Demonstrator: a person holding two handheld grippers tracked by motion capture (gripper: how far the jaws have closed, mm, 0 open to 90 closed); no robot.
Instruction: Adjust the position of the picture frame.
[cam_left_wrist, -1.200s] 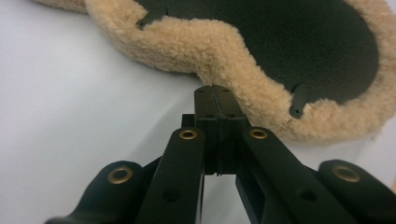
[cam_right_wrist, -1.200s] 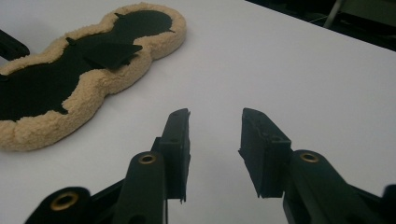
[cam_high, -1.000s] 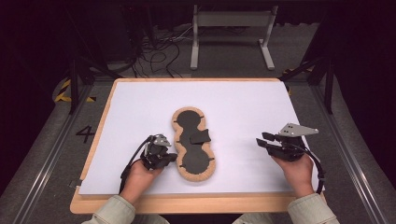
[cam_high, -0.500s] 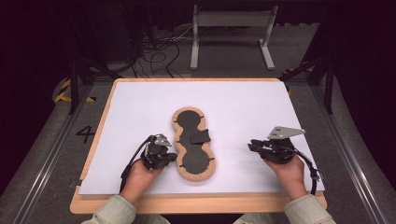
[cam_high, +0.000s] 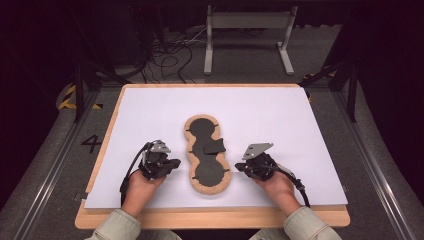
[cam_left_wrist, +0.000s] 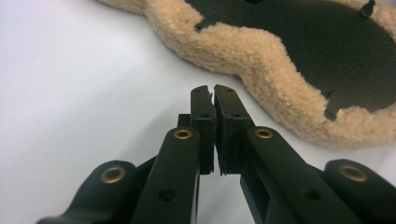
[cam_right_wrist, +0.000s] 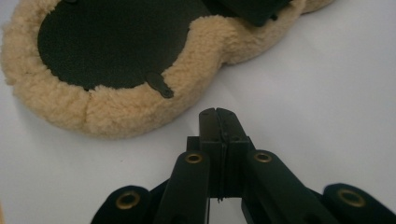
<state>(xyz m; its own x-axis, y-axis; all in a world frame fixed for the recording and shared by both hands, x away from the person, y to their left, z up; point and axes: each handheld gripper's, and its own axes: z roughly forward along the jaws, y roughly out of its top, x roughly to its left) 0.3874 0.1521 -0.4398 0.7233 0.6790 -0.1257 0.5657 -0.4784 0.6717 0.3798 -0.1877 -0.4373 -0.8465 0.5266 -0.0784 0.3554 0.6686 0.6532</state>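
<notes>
A peanut-shaped pad (cam_high: 206, 184) with a tan fleece rim and black top lies mid-table; a small black flap (cam_high: 215, 146) sticks out at its waist. My left gripper (cam_high: 176, 163) rests just left of its near lobe, jaws together with only a hairline slit and nothing between them (cam_left_wrist: 213, 88); the fleece rim (cam_left_wrist: 261, 60) lies just ahead. My right gripper (cam_high: 239, 167) sits close to the pad's right side. Its jaws have just been closing and now meet on nothing (cam_right_wrist: 217, 111), a short gap from the fleece (cam_right_wrist: 126, 112).
A white sheet (cam_high: 280, 120) covers a wooden board (cam_high: 210, 218). Behind the table stand a metal frame (cam_high: 247, 22) and loose cables (cam_high: 170, 55). A "4" (cam_high: 91, 144) marks the floor at left.
The right hand has slid left and down toward the pad, and its jaws have come together. The left hand has edged slightly toward the pad.
</notes>
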